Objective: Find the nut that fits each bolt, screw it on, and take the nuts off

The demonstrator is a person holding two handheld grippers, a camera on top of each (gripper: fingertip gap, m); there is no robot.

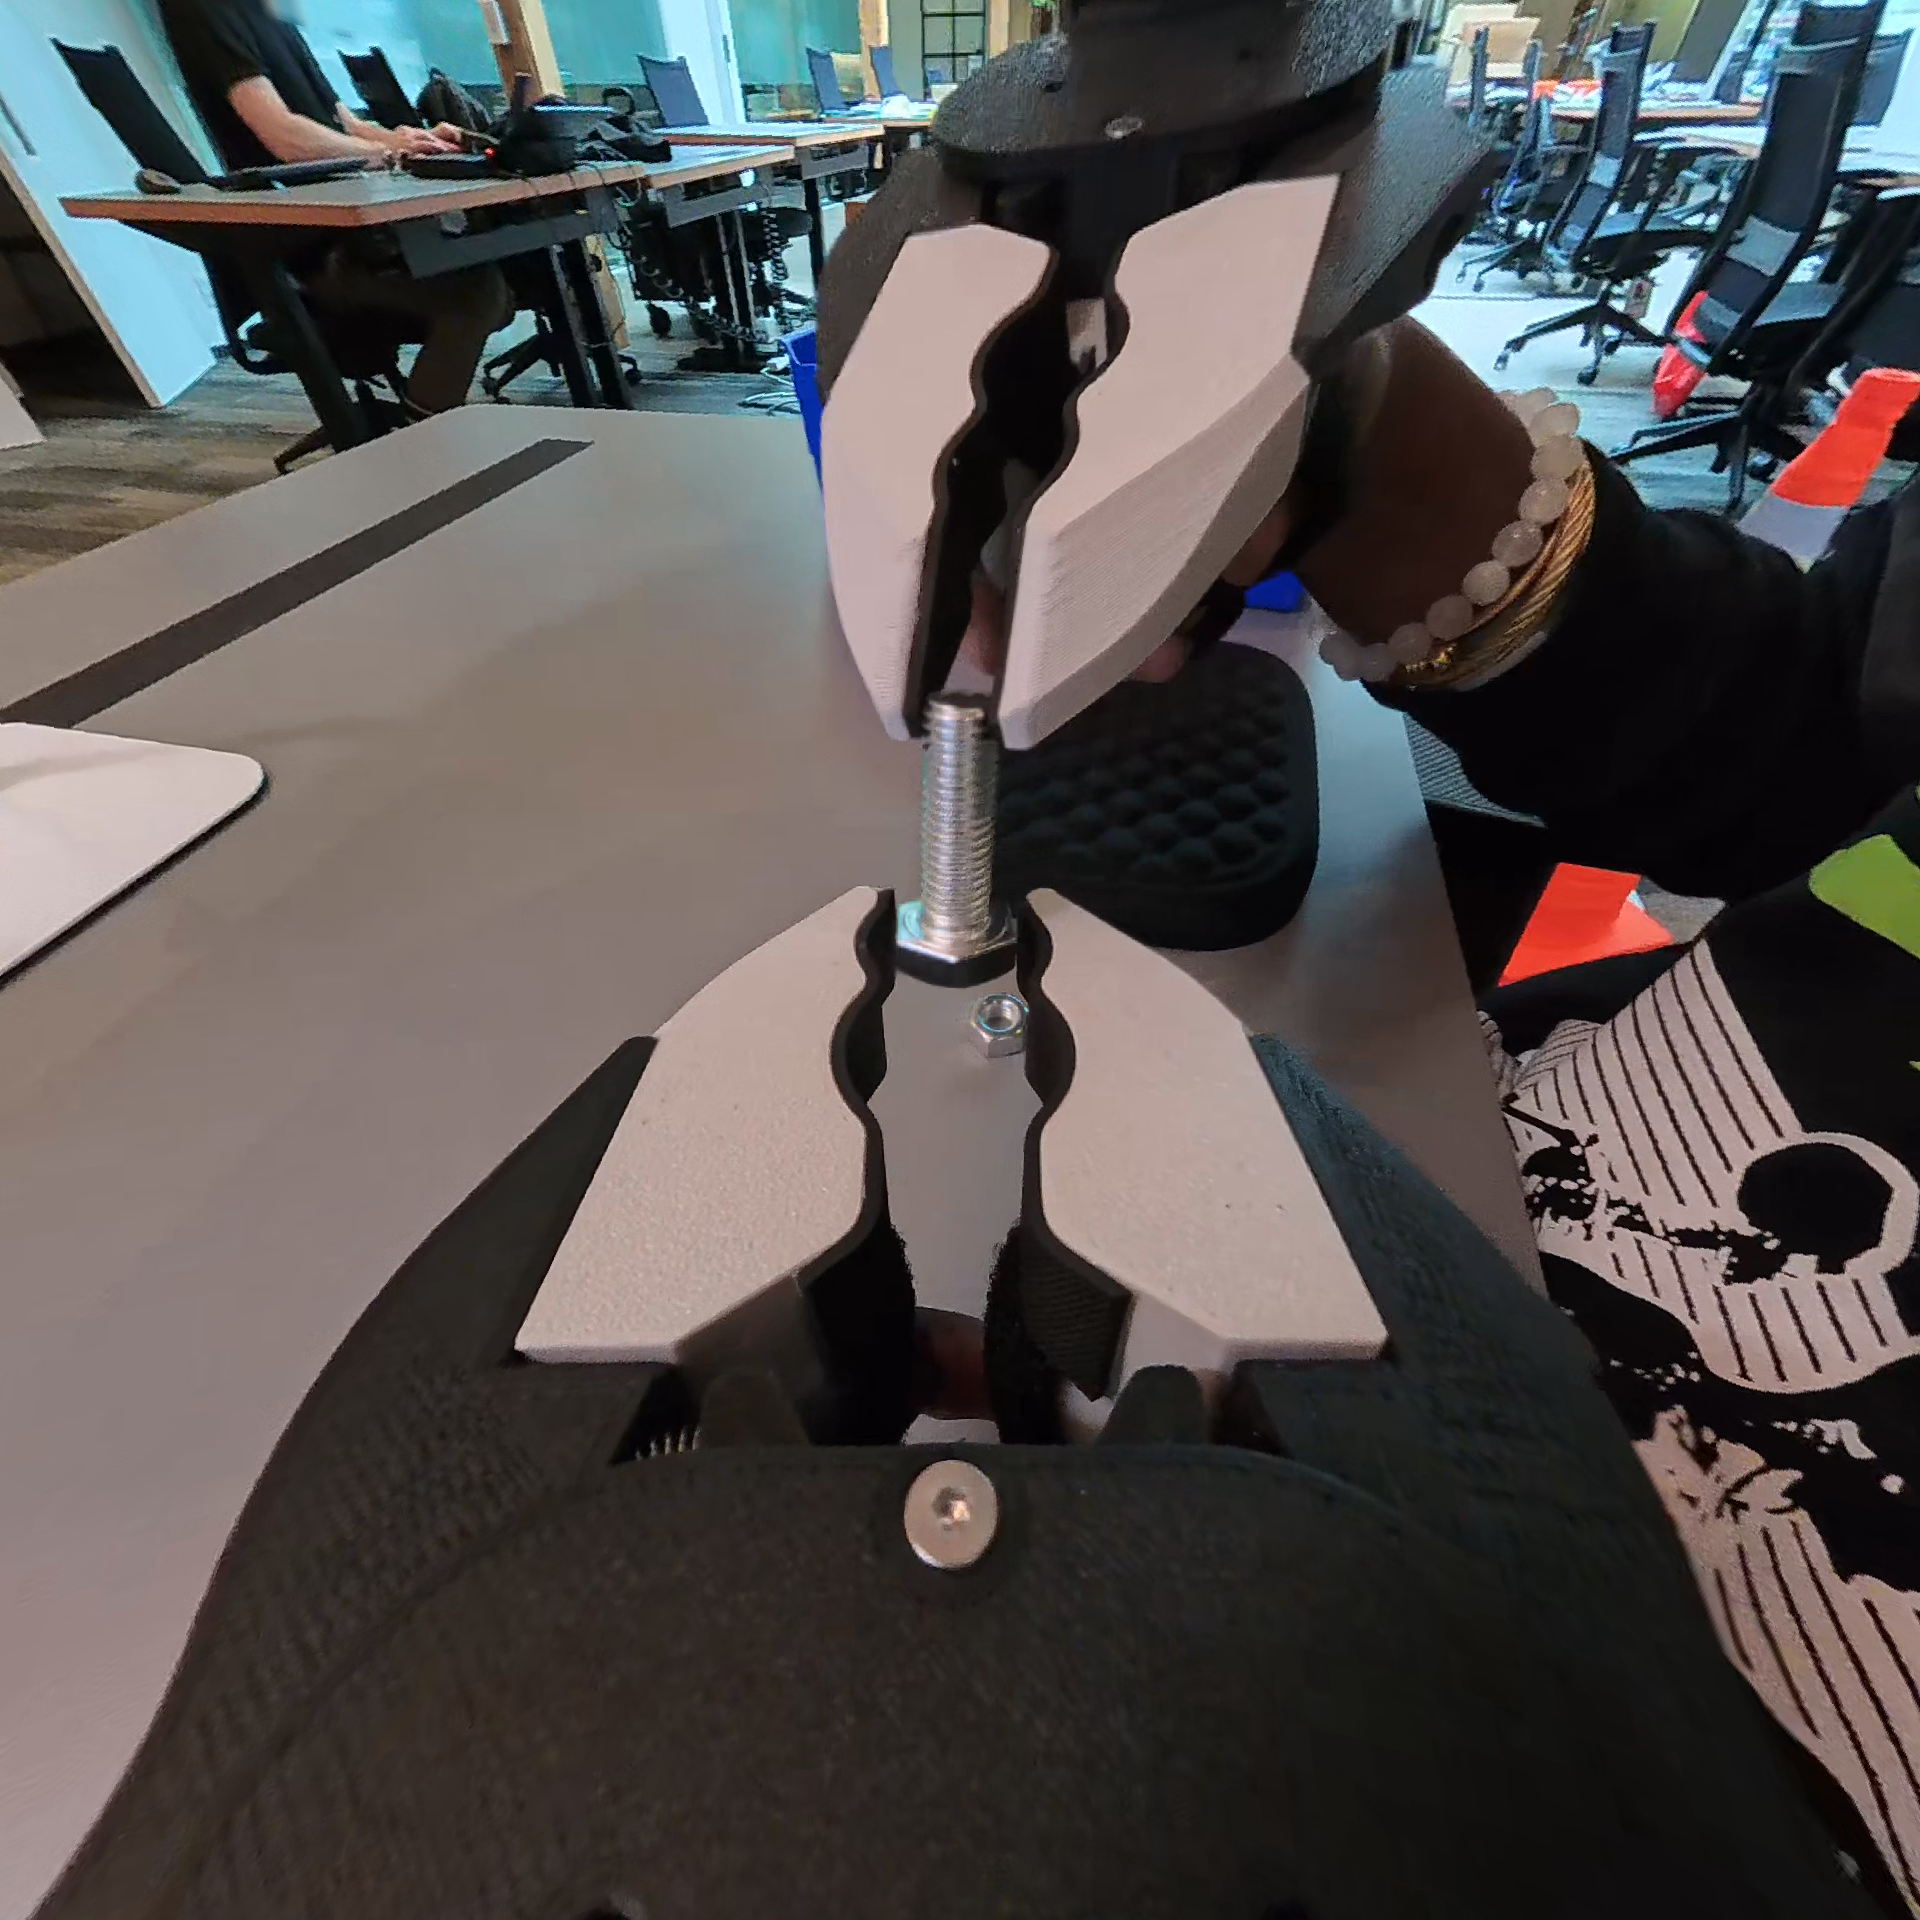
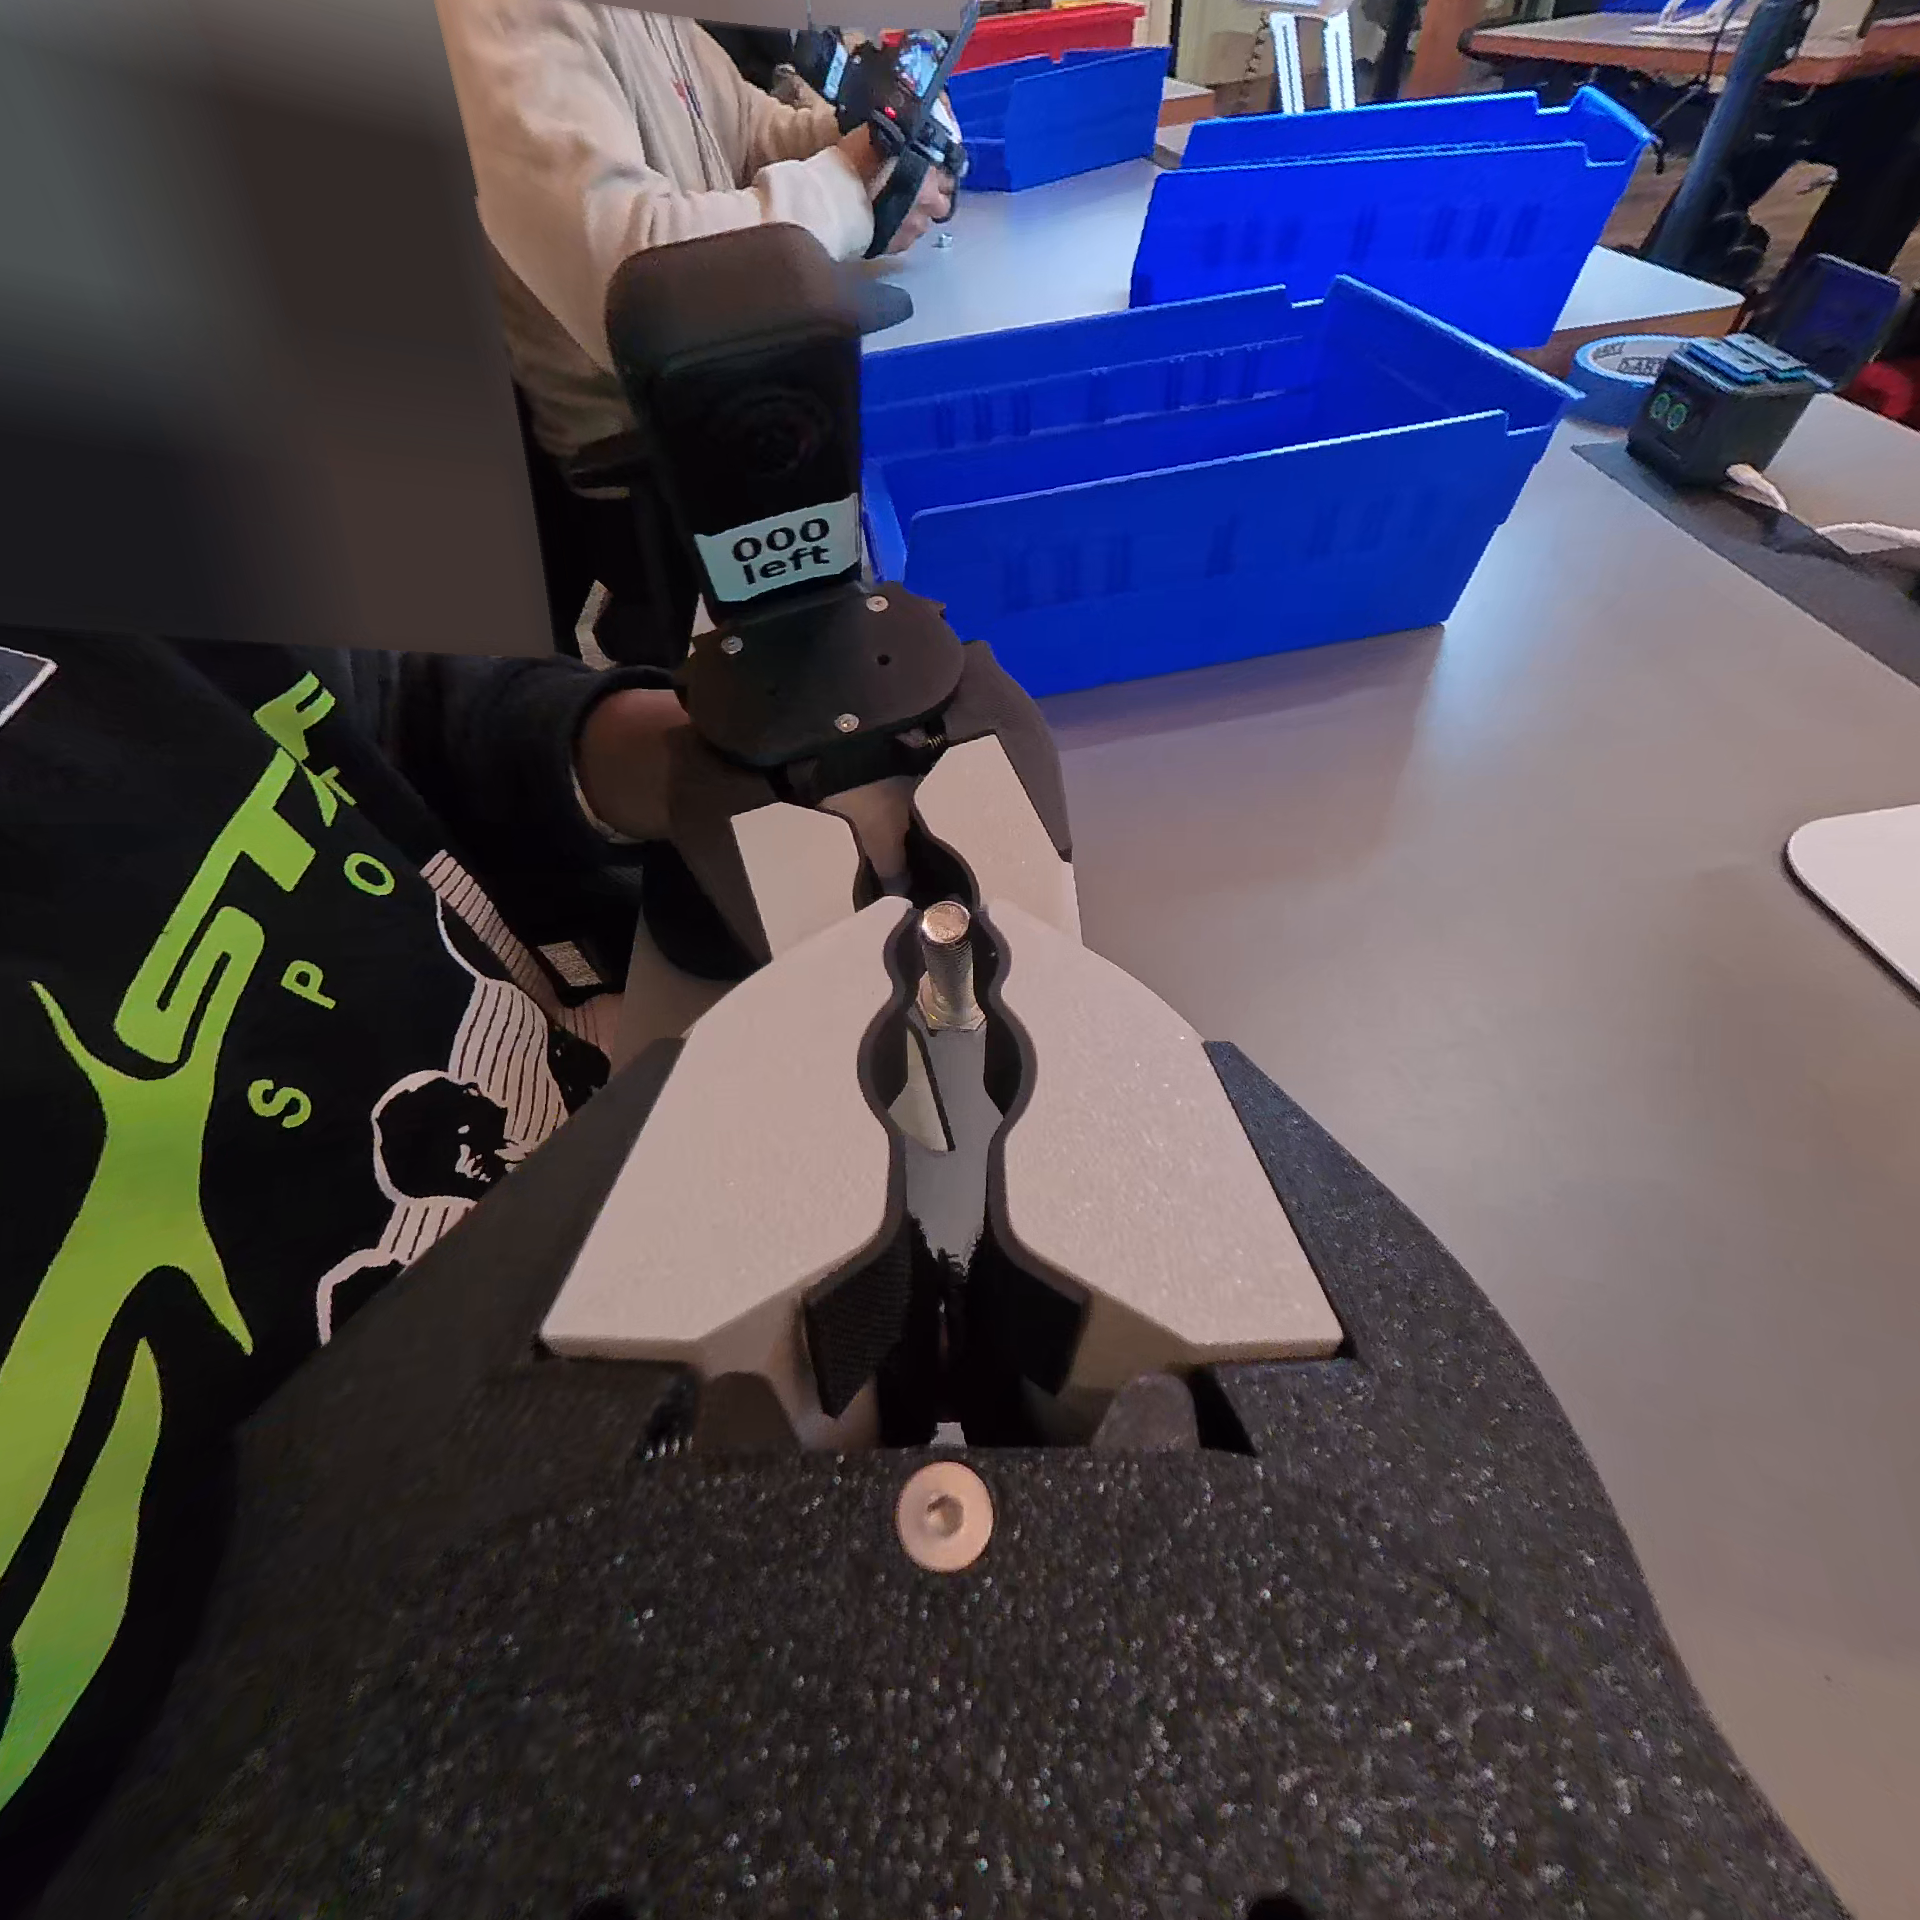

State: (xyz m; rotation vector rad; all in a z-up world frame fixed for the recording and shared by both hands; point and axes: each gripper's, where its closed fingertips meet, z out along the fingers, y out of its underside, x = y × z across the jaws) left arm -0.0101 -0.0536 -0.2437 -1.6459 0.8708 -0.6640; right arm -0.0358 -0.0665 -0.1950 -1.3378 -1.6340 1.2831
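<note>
Left wrist view: left gripper (image 1: 956, 925) clamps the bolt (image 1: 958, 821) by its head, upright. Right gripper (image 1: 951, 717) pinches its threaded tip. A loose nut (image 1: 997, 1025) lies on the table (image 1: 520, 779).

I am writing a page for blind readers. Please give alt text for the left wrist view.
The left hand-held gripper clamps the hex head of an upright bolt, while the right hand-held gripper comes from above and grips its threaded tip. A small loose nut lies on the grey table just behind the bolt head.
</note>
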